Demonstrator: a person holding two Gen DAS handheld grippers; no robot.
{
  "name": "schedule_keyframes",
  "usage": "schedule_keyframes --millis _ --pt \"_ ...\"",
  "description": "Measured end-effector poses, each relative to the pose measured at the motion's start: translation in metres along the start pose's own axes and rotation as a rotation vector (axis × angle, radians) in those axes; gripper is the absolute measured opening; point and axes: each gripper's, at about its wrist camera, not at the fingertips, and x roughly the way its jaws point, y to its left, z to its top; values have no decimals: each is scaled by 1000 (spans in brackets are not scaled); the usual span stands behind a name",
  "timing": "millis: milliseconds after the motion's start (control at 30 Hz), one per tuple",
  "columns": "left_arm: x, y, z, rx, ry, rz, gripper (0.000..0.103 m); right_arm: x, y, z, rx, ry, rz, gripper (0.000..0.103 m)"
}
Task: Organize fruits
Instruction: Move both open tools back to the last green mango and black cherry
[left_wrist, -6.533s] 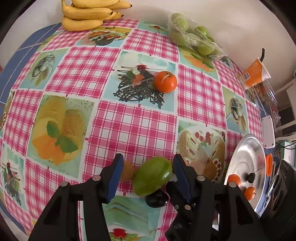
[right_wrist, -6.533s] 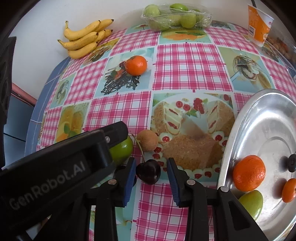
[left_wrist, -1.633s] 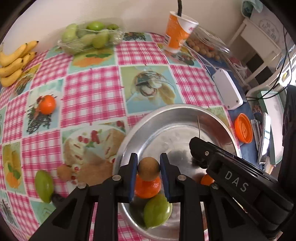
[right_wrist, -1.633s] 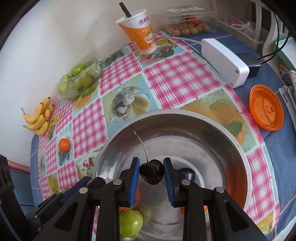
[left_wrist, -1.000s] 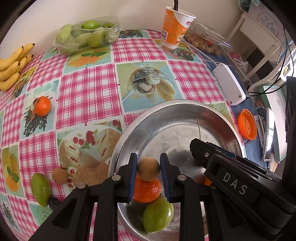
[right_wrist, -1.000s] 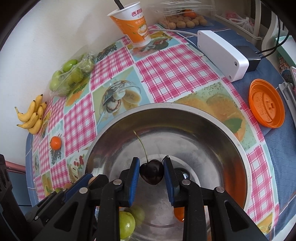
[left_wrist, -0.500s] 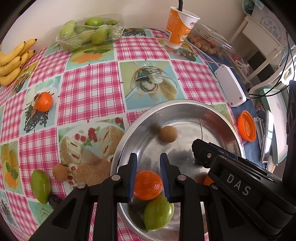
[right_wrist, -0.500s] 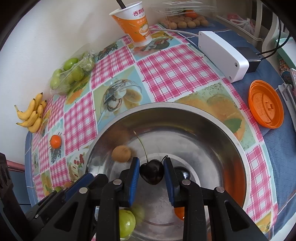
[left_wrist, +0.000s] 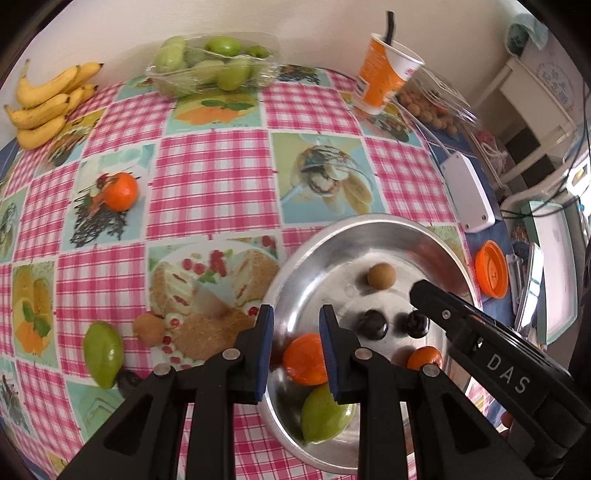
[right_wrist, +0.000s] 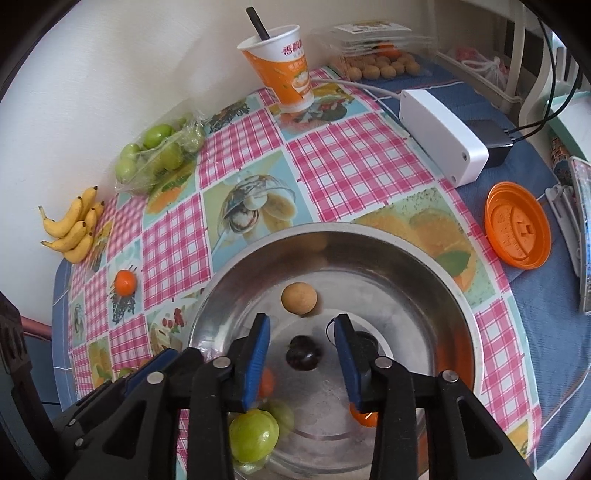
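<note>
A steel bowl (left_wrist: 369, 218) holds a tangerine (left_wrist: 304, 358), a small orange fruit (left_wrist: 424, 357), a green fruit (left_wrist: 325, 417), a brown longan (left_wrist: 381, 276) and two dark cherries (left_wrist: 371, 324). My left gripper (left_wrist: 295, 314) hangs over the bowl's left rim, jaws narrow and empty. My right gripper (right_wrist: 301, 325) is above the bowl's middle. Its jaws are opening, and the cherry (right_wrist: 303, 355) lies loose on the bowl floor below them, touching neither pad. Out on the cloth lie a green fruit (left_wrist: 102, 354), a longan (left_wrist: 149, 328), a dark cherry (left_wrist: 127, 380) and a tangerine (left_wrist: 120, 192).
Bananas (left_wrist: 48, 103) and a tray of green fruits (left_wrist: 214, 66) sit at the table's far edge by the wall. An orange cup with a straw (left_wrist: 384, 81), a white box (left_wrist: 467, 195) with cables and an orange lid (left_wrist: 491, 267) lie to the bowl's right.
The longan left my left gripper and rolled to the bowl's far side. My right jaws parted and the cherry dropped to the bowl floor. The left gripper drifted towards the bowl's left rim.
</note>
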Motion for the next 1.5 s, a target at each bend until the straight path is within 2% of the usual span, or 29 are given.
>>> schedule_keyframes --millis 133,200,233,267,333,467,600,667,700,800,900,1000,1100,1200,1500 --pt "-4 15 3 -65 -13 19 26 1 -1 0 -7 3 -11 47" --pt "-4 24 3 -101 -13 47 37 3 -1 -1 -11 8 -19 50" --pt "-3 30 3 -124 -8 63 48 4 -1 -1 -15 10 -23 51" --pt "-1 36 3 -149 -2 76 52 5 0 -1 -19 12 -26 52" --pt "2 45 2 -186 14 101 54 7 2 -2 -31 17 -34 55" --pt "9 56 -1 -221 37 146 67 12 4 -4 -53 31 -51 59" --pt "13 62 -3 -240 40 173 70 17 4 -4 -61 42 -58 64" --pt "15 63 -5 -246 40 192 80 19 4 -5 -66 46 -62 68" --pt "16 64 -7 -250 39 202 82 20 5 -5 -68 47 -64 71" --pt "16 69 -9 -266 34 225 82 23 5 -5 -80 50 -71 75" --pt "12 75 -14 -272 14 244 87 24 7 -6 -89 51 -73 77" --pt "10 81 -14 -293 2 236 90 25 8 -6 -95 48 -76 90" --pt "8 83 -14 -297 -8 225 91 24 9 -6 -101 42 -73 92" --pt "4 82 -13 -285 -16 233 92 24 9 -5 -104 35 -63 103" --pt "-12 79 -10 -274 -67 233 93 15 12 -5 -124 -15 -34 103"
